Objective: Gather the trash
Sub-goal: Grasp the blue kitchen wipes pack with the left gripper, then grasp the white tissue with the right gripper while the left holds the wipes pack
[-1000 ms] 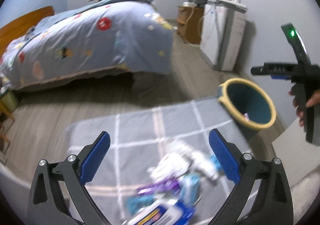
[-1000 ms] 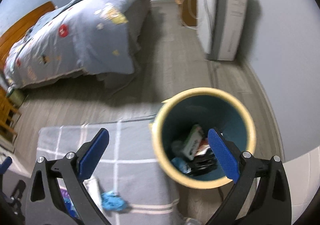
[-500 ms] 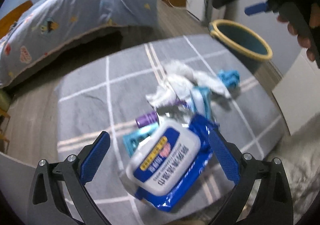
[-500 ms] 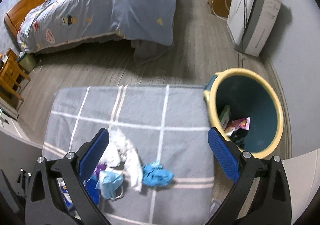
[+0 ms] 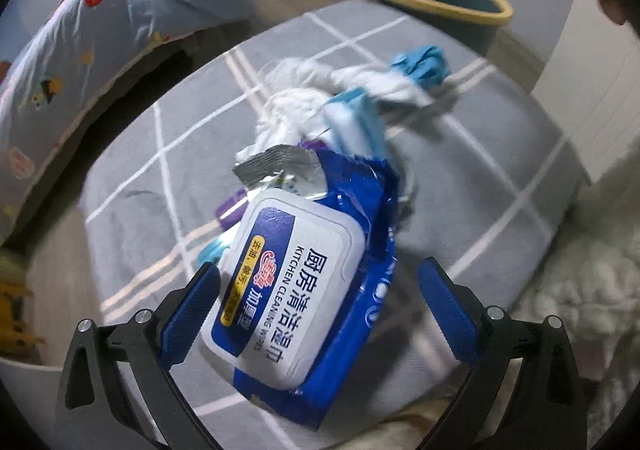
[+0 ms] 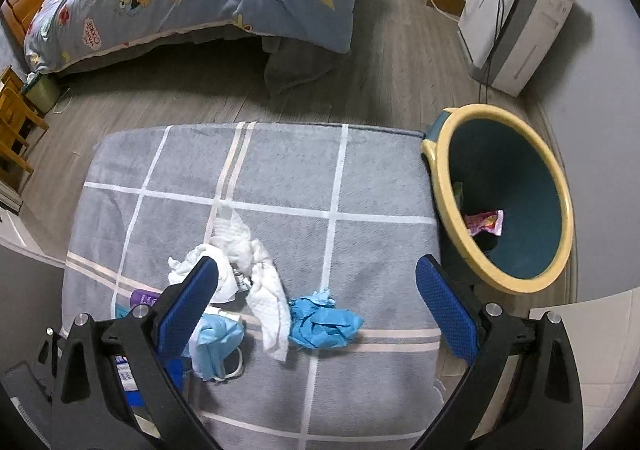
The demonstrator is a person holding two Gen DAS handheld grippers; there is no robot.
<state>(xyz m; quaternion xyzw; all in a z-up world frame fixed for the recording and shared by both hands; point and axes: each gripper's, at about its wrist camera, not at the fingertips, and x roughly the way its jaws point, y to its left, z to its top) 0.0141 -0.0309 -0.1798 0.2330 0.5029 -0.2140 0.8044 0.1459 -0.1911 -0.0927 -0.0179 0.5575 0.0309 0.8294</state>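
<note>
Trash: a loose heap on the grey checked rug [image 6: 360,178] — white tissues [image 6: 256,266], a crumpled blue glove [image 6: 320,324], a blue face mask [image 6: 214,342].
Wipes pack: a blue kitchen cleaning wipes pack [image 5: 296,290] lies between your left gripper's [image 5: 318,314] wide-open fingers, not clamped.
Right gripper: your right gripper [image 6: 316,314] hangs above the heap, fingers spread wide, holding nothing.
Bin: the yellow-rimmed teal wastebasket [image 6: 560,186] stands just beside the rug's right edge, a pink wrapper [image 6: 486,222] inside.
</note>
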